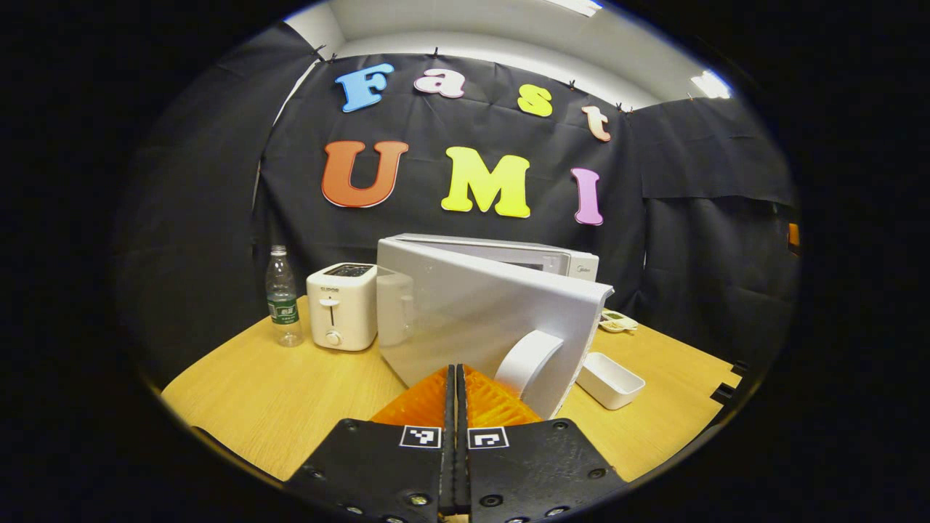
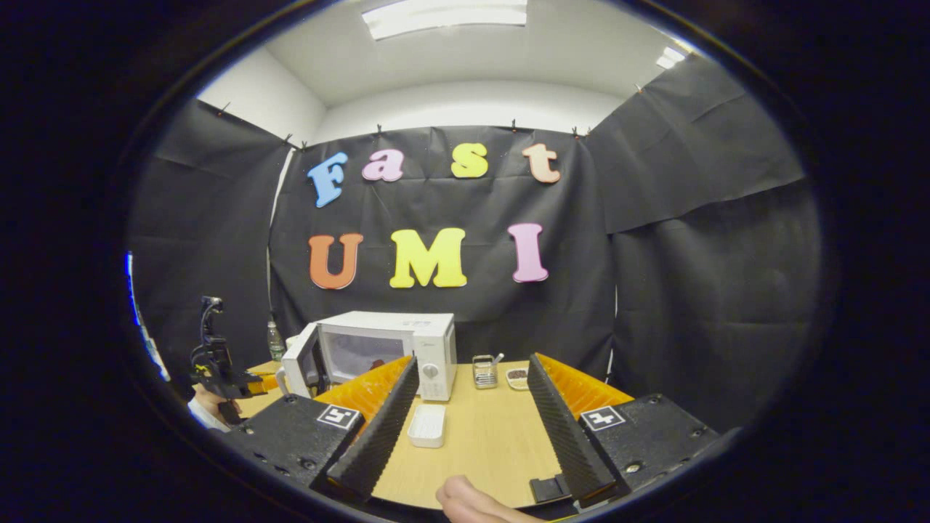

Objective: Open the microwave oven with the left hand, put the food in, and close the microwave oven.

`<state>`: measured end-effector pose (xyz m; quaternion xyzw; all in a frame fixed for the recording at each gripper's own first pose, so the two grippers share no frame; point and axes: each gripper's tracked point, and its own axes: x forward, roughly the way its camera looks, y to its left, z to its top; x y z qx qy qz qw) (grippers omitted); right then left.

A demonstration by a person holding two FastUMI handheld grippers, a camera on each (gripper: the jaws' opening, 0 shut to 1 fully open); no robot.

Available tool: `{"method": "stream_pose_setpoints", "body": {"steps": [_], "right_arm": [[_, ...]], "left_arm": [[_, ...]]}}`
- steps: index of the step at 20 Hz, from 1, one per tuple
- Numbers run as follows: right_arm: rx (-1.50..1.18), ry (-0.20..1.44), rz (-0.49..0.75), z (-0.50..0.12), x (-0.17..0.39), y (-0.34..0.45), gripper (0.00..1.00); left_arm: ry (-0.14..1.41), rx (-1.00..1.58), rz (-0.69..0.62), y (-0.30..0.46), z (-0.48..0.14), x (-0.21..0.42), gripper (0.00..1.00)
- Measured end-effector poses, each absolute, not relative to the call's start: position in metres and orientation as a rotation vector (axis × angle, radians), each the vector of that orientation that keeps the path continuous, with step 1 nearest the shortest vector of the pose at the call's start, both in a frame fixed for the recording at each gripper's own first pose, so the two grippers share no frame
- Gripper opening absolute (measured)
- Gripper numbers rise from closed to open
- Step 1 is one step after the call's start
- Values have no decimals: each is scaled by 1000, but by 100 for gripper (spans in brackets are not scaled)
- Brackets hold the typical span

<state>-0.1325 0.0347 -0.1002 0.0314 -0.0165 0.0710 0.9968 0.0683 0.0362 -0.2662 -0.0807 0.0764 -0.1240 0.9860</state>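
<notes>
The white microwave [image 2: 407,338] stands at the back of the wooden table with its door [image 1: 479,319] partly open, hinged on the left. In the left gripper view my left gripper [image 1: 456,372] is shut with nothing between its fingers, its tips close to the door's outer face, just left of the round handle [image 1: 529,359]. In the right gripper view that left gripper [image 2: 254,380] sits by the door [image 2: 299,367], held by a hand [image 2: 207,401]. A small dark thing [image 2: 375,362] shows inside the cavity; I cannot tell what it is. My right gripper [image 2: 472,359] is open and empty above the table.
An empty white tray [image 2: 427,425] lies in front of the microwave. A white toaster [image 1: 341,305] and a clear bottle [image 1: 283,298] stand left of the door. Two small dishes [image 2: 484,370] sit right of the microwave. Fingers [image 2: 472,505] show at the bottom edge.
</notes>
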Motion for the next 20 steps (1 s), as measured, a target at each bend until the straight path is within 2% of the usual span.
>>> {"method": "stream_pose_setpoints", "body": {"steps": [5, 12, 18, 19, 20], "right_arm": [[82, -58, 157, -94, -139, 31, 95], [62, -43, 160, -98, -139, 26, 95], [56, -45, 152, -98, -138, 14, 95], [54, -45, 143, -101, -137, 10, 91], [55, -47, 141, -100, -136, 8, 95]], "left_arm": [[168, -163, -359, 0, -266, 88, 0], [201, -171, -430, -37, -271, 124, 0], [189, -167, -438, -68, -262, 152, 0], [184, -154, -439, -75, -262, 156, 0], [179, -131, -430, -78, -262, 162, 0]]}}
